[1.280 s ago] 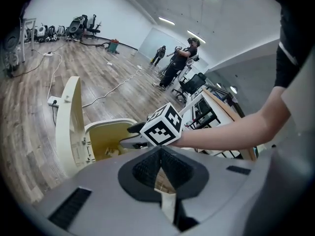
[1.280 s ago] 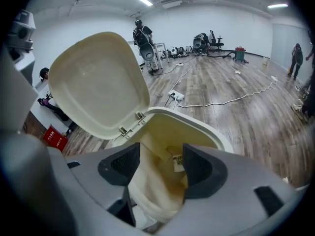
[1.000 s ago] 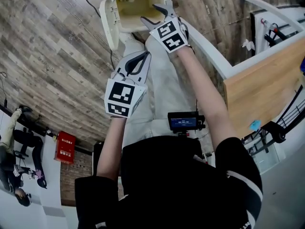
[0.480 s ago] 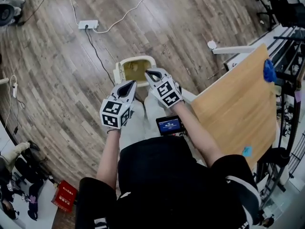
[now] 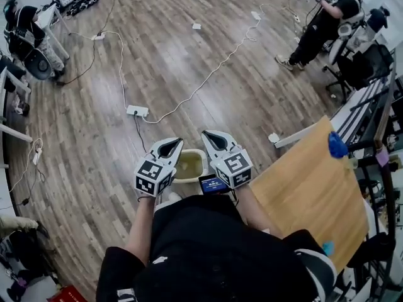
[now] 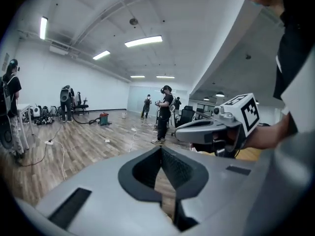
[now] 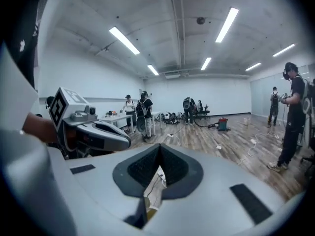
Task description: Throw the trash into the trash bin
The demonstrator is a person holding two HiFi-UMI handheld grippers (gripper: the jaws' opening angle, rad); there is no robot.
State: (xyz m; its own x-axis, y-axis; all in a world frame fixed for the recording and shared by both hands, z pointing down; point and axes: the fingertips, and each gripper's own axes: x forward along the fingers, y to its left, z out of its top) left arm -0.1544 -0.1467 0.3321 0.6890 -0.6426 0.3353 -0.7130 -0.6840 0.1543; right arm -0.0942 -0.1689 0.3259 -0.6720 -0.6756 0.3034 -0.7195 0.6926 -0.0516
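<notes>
The cream trash bin [image 5: 189, 166] stands open on the wood floor, seen from above between my two hands, its inside yellowish; what lies in it I cannot make out. My left gripper [image 5: 177, 142] and right gripper [image 5: 206, 133] are held side by side high above the bin, both pointing away from me. The left gripper [image 6: 161, 150] has its jaws meeting at the tip with nothing between them. The right gripper [image 7: 159, 146] is shut as well and empty. No trash shows in any view.
A wooden table [image 5: 315, 187] stands at my right with a blue object [image 5: 337, 146] near its far end. A power strip [image 5: 136, 111] and white cables lie on the floor ahead. Several people [image 5: 324, 17] stand at the room's far side. A small screen [image 5: 213, 183] hangs at my chest.
Both grippers have risen well above the bin, which now looks small and far below. The right gripper, open over the bin's mouth a second ago, is shut.
</notes>
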